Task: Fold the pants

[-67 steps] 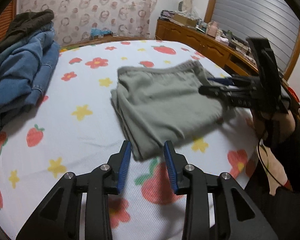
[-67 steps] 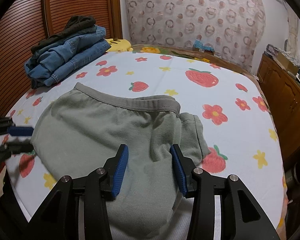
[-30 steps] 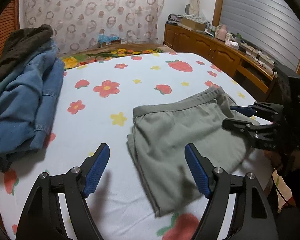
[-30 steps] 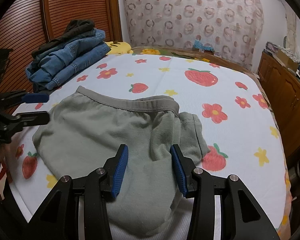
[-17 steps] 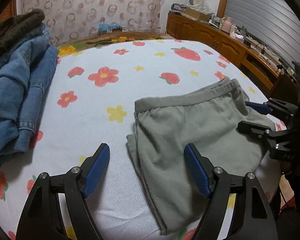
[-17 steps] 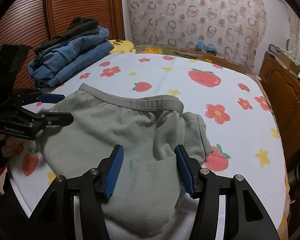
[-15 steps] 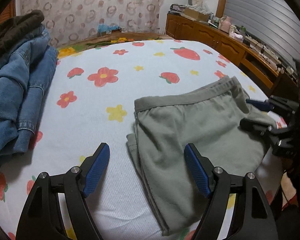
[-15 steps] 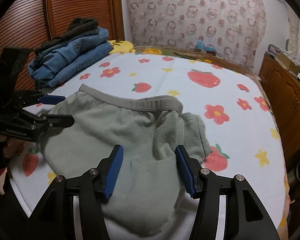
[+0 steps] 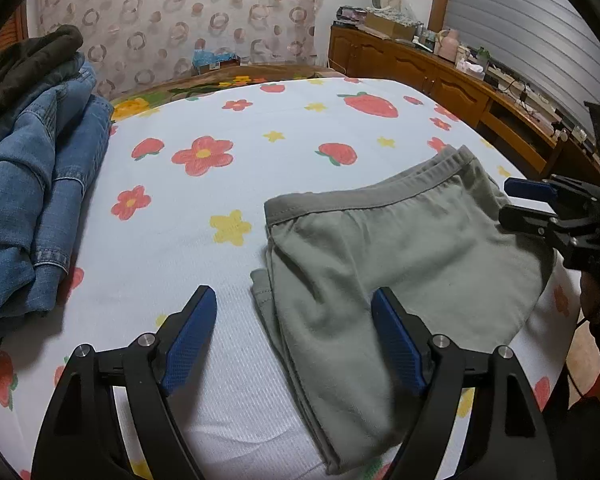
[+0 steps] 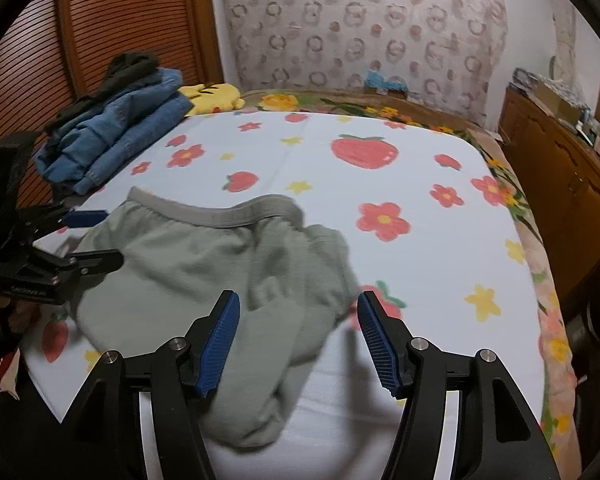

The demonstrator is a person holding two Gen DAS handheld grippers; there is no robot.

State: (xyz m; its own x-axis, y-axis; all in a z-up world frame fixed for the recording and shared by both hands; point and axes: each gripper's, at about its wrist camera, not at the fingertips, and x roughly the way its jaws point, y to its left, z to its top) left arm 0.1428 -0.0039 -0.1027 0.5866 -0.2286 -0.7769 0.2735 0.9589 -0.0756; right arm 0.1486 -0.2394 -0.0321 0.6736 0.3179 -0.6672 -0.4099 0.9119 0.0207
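**Right tool opens over the folded pants; both tools now free**

We note the right tool (image 10: 298, 334) has spread its blue-padded fingers since half a second ago, when they stood much closer together; the grey-green soft-knit pants (image 10: 204, 268) look blurred at lower centre of the right wrist view, so the cloth there has probably just dropped. The left tool (image 9: 294, 338) was already wide apart a second ago and is unchanged, holding nothing. We judge a fold has just been laid and released; whether a further fold is needed we cannot tell.

The pants lie on the strawberry-and-flower printed bed sheet (image 9: 228, 184), waistband toward the top of the frame. In the left view they sit centre-right, their left edge between the left tool's fingers. A stack of blue denim clothes (image 9: 32, 184) lies at far left, well apart.
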